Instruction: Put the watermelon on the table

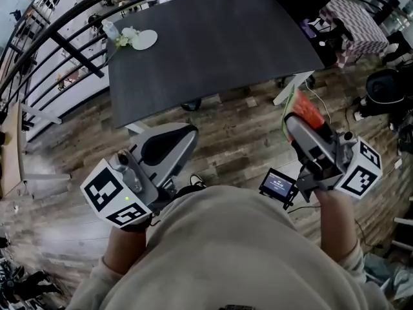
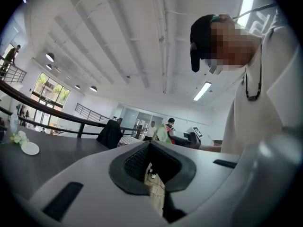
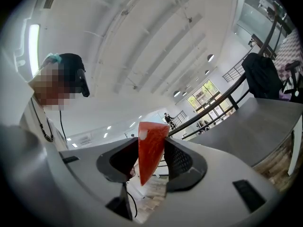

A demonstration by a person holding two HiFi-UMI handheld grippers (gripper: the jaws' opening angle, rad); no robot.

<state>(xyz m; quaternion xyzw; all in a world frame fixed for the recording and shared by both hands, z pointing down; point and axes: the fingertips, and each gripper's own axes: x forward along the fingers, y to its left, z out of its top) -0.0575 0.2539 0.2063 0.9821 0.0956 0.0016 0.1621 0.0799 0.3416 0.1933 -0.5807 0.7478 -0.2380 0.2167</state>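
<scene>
A red watermelon slice with a green rind stands on edge between the pads of my right gripper, which is shut on it. In the head view the watermelon slice and the right gripper hang over the wooden floor, just off the near right corner of the dark table. My left gripper is held level near the table's front edge, over the floor. In the left gripper view the left gripper has its jaws together with nothing between them.
A white plate, white flowers and a bottle sit at the table's far left corner. A black railing runs on the left. A checked cloth table and a black bag are on the right.
</scene>
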